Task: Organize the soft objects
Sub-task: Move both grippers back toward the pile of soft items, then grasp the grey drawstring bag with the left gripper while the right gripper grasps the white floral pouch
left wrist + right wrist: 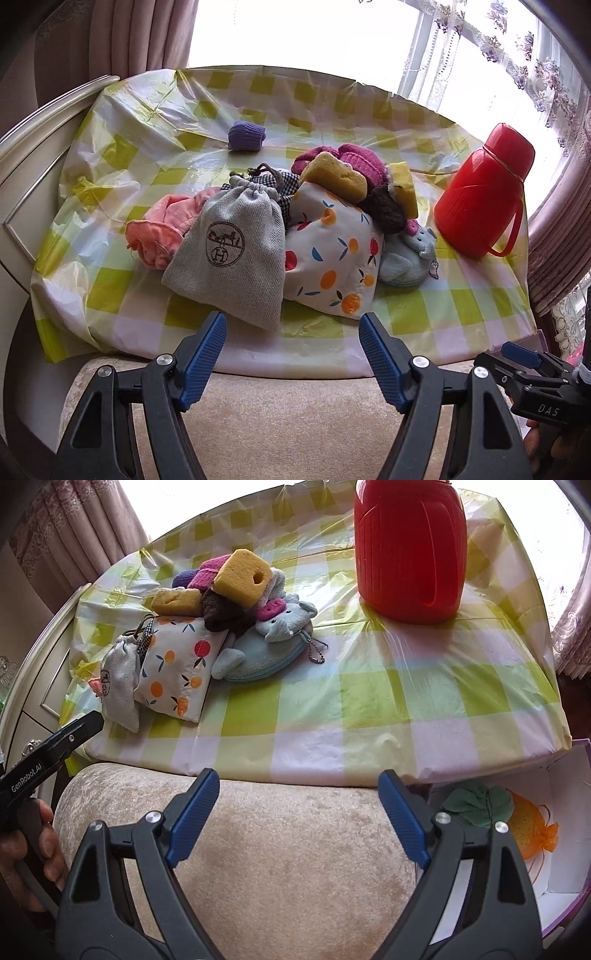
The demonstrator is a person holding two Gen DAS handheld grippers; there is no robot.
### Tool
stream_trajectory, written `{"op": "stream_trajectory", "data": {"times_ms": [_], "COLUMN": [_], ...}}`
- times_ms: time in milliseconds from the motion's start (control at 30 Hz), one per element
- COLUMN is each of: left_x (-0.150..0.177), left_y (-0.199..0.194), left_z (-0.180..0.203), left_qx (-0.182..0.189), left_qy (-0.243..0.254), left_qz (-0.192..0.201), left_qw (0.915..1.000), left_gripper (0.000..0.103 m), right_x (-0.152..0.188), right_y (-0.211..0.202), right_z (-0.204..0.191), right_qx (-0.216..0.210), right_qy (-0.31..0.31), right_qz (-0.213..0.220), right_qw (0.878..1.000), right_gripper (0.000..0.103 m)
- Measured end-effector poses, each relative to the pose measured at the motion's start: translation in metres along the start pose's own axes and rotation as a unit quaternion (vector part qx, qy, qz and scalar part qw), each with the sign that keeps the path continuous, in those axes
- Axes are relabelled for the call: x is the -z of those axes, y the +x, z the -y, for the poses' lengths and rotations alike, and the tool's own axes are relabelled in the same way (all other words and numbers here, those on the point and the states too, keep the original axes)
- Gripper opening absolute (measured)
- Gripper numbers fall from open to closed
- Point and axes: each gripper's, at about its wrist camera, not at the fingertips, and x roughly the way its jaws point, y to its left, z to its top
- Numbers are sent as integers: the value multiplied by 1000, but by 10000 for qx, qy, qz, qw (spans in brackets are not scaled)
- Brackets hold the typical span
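Left claw (pixel 291 325): jaws apart, nothing between the blue pads (pixel 205 354). Pitched downward. Seen from the right wrist view, its black body enters at the left edge, with the person's left hand (pixel 33 853) wrapped round the grip.

Right claw (pixel 295 786): jaws wide apart, nothing between the pads (pixel 194 818). Also pitched downward. In the left wrist view it sits at the lower right edge, level with the left claw, fingers of the right hand (pixel 543 439) partly visible beneath it.
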Motion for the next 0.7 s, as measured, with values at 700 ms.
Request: {"op": "stream_trajectory", "data": {"times_ms": [700], "left_x": [-51], "left_y": [77], "left_z": [-65], "left_qx": [413], "left_qy": [-329], "left_qz": [-336], "left_qw": [9980], "left_gripper": [84], "right_x": [-62], "right_y": [59], "right_z": [-103], "right_qx": [-12], "right_qy": [-404], "right_qz": [126], "right_qw": [9991], "right_gripper": [89]}}
